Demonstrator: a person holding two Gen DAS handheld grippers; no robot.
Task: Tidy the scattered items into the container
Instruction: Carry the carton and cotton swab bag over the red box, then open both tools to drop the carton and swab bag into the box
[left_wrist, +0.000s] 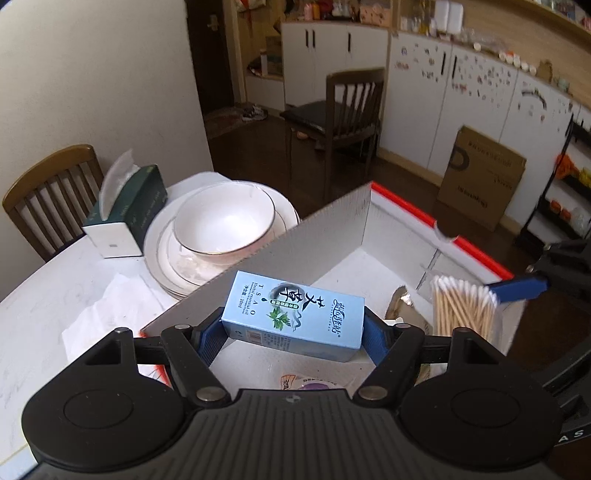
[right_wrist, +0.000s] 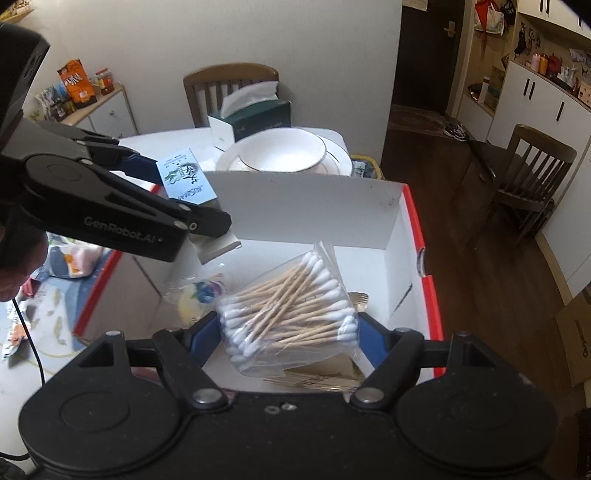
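My left gripper (left_wrist: 293, 332) is shut on a light blue essential-oil box (left_wrist: 291, 314), held over the near wall of the white cardboard box with red rims (left_wrist: 325, 229). The same blue box (right_wrist: 186, 177) and the left gripper (right_wrist: 181, 184) show at the left of the right wrist view. My right gripper (right_wrist: 288, 328) is shut on a clear bag of cotton swabs (right_wrist: 291, 314), held above the cardboard box's floor (right_wrist: 369, 266). The swabs (left_wrist: 461, 306) also show in the left wrist view. A gold packet (right_wrist: 325, 373) and a small sachet (right_wrist: 201, 291) lie inside the box.
A white bowl on stacked plates (left_wrist: 225, 221) and a green tissue box (left_wrist: 129, 210) stand on the white table behind the cardboard box. Wooden chairs (left_wrist: 347, 107) stand around. Snack packets (right_wrist: 74, 258) lie on the table left of the box.
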